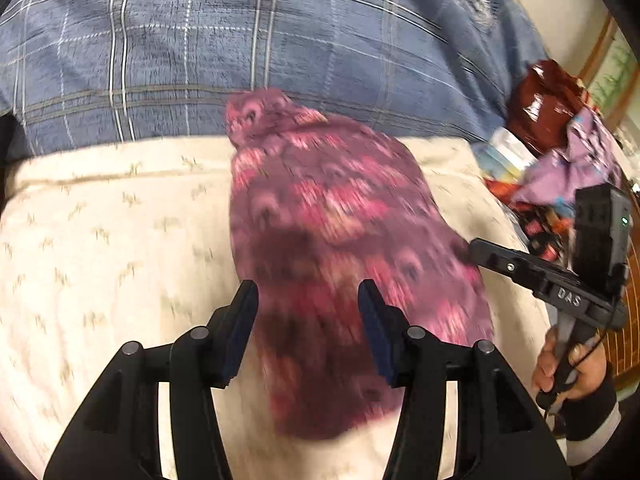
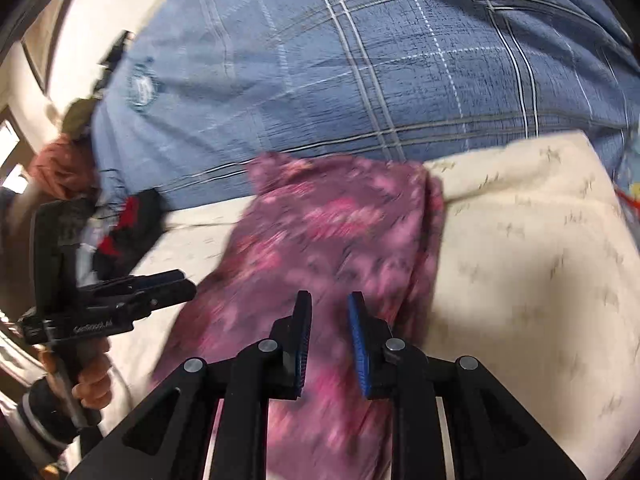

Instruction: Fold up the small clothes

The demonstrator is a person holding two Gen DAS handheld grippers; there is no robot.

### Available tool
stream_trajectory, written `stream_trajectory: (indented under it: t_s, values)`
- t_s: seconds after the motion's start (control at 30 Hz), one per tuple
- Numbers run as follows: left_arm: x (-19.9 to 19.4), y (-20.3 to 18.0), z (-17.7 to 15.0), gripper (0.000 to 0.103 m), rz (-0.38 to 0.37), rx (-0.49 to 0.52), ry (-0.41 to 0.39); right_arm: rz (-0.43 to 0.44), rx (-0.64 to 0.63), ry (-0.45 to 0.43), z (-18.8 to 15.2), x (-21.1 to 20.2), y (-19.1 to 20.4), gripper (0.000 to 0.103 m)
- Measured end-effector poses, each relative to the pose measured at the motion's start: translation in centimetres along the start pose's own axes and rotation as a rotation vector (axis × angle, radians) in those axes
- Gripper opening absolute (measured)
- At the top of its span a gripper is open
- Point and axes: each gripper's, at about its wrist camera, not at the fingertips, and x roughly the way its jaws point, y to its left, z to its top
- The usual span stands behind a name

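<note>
The pink patterned garment is laid lengthwise mid-bed on the cream cover, reaching the blue checked quilt. Both tongs hang empty: left tongs half-spread, right tongs narrow. Corners should be pinched evenly.

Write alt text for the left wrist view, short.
A purple-and-pink patterned garment lies on a cream bedspread, with the left gripper open above its near end, nothing between the jaws. The right gripper reaches in from the right edge; a blue plaid quilt fills the background.
</note>
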Motion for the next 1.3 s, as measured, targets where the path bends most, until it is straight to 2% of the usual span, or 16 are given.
stream_trajectory:
  t_s: [0.17,0.23,0.33,0.43,0.5,0.57,0.6,0.63,0.7,0.8,0.9,1.0,1.03,1.1,1.2,1.3]
  values:
    - [2.8,0.2,-2.4,0.052,0.016,-0.054,0.072,0.021,0.047,0.016,-3.0,0.2,1.0,0.021]
    - [4.2,0.7,-3.4,0.052,0.011,-0.089,0.104,-0.016,0.034,0.016,-4.2,0.2,1.3,0.017]
    - [3.8,0.5,-4.1,0.052,0.030,-0.067,0.082,-0.120,-0.018,0.060,-5.9,1.5,1.4,0.008]
    - [3.1,0.6,-3.9,0.052,0.029,-0.065,0.107,-0.120,-0.019,0.061,-5.6,1.3,1.4,0.008]
    - [2.1,1.2,-3.4,0.052,-0.005,-0.082,0.108,-0.090,0.012,0.082,-4.7,0.6,1.3,0.013]
    - [0.4,2.4,-2.8,0.054,-0.048,-0.108,0.071,-0.063,0.035,0.045,-3.9,-0.6,0.9,0.016]
    - [-0.2,3.2,-2.0,0.059,-0.060,-0.129,0.056,-0.047,0.065,0.013,-3.3,-1.3,0.4,0.026]
    - [-0.2,3.9,-1.3,0.064,-0.059,-0.152,0.049,-0.033,0.114,-0.019,-2.7,-1.9,-0.5,0.045]
    - [0.2,5.3,0.2,0.068,-0.048,-0.202,0.055,0.002,0.230,-0.057,-1.4,-1.9,-2.5,0.057]
    - [2.0,7.0,2.4,0.068,-0.118,-0.312,0.095,0.060,0.314,-0.046,-0.3,-0.1,-3.9,0.057]
    - [4.4,6.6,4.4,0.068,-0.165,-0.343,0.126,0.008,0.298,-0.018,1.1,2.8,-3.4,0.058]
    - [6.3,6.2,5.6,0.068,-0.092,-0.297,0.147,-0.167,0.182,-0.011,1.7,4.3,-2.3,0.058]
    - [7.3,6.4,5.8,0.068,-0.081,-0.302,0.162,-0.204,0.166,0.002,1.7,4.8,-2.6,0.063]
    - [9.0,7.1,5.9,0.069,-0.119,-0.338,0.200,-0.145,0.211,0.002,1.7,5.3,-3.8,0.065]
    - [9.3,7.9,5.9,0.083,-0.185,-0.383,0.165,0.009,0.274,-0.011,1.9,5.7,-5.5,0.076]
    - [9.4,7.0,5.6,0.086,-0.205,-0.353,0.153,0.177,0.262,0.012,1.9,6.4,-6.1,0.074]
